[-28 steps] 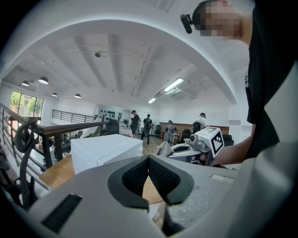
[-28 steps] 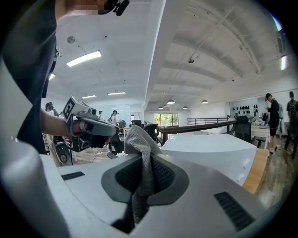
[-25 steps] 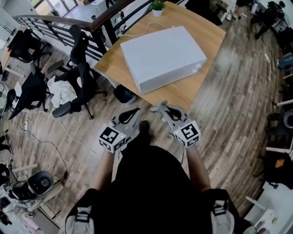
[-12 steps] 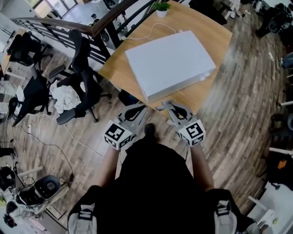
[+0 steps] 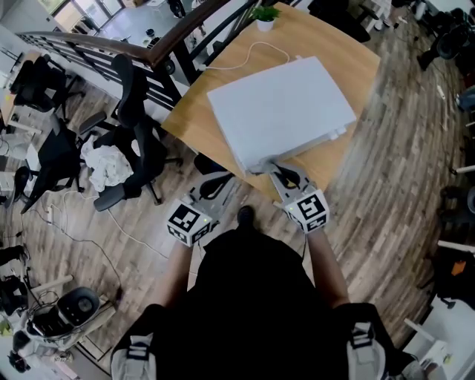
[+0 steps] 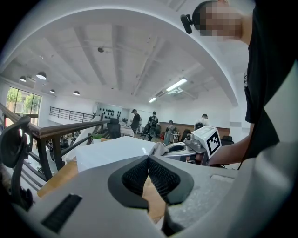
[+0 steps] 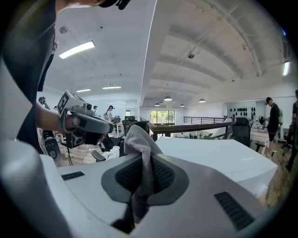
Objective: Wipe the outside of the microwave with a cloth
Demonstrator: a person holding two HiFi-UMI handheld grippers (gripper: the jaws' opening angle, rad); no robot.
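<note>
ok so since a second ago the right gripper (image 5: 272, 168) has moved forward from short of the wooden table (image 5: 194, 119) to over its near edge. The left gripper (image 5: 216, 182) has hung back, off that same near edge and above the plank floor (image 5: 386, 171).

The big white boxy microwave (image 5: 286, 107) sits in the middle of the table, turned at an angle, one corner pointing at the person. The right gripper's jaws are pinched tight on a grey knitted cloth (image 7: 139, 139); a wad of it pokes up past the jaw tips and the rest trails down between the pads. From the head view that grey cloth (image 5: 260, 165) is right at the bottom of the microwave's near corner. Looks like it's touching, but I can't swear to it.

The left gripper's jaws are pressed together with nothing in them, and it's well clear of the microwave.

Also around: a thin white cable (image 5: 245, 56) running off the back of the microwave toward the table's far edge, a small green potted plant (image 5: 265, 13) at the far corner, and a black office chair (image 5: 137, 122) beside the table's left edge.
</note>
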